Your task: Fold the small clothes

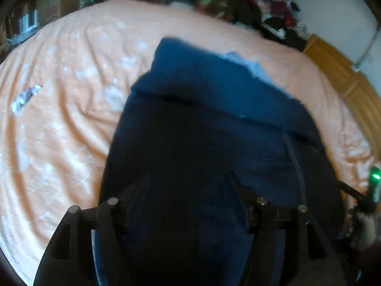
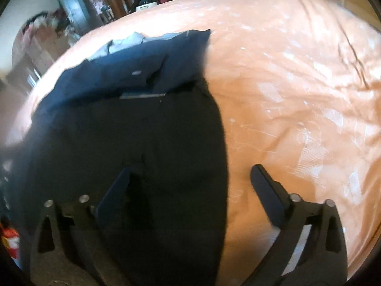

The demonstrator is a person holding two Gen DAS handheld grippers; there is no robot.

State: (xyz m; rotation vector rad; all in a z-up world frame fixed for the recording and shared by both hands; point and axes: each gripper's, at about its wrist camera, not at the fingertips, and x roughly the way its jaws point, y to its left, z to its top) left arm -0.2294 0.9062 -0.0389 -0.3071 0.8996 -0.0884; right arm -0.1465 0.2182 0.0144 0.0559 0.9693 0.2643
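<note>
a dark navy blue fabric garment [image 2: 133, 124] is seen spread on the peach-coloured bed sheet [image 2: 297, 90] — its far end folded over, pale lining showing. the right tongs [image 2: 190, 174] are spread; the left tongs [image 1: 188, 178] also spread over cloth.

Both views motion-blurred. Garment [image 1: 214, 124] runs off the near edge in both; its near hem unseen. Left gripper [image 1: 188, 183] fingertips lost against dark cloth, gap unreadable. Far clutter [image 1: 238, 2] smeared, items unidentifiable. Small silvery scrap [image 1: 25, 99] on sheet [image 1: 59, 131], too blurred to name.
</note>
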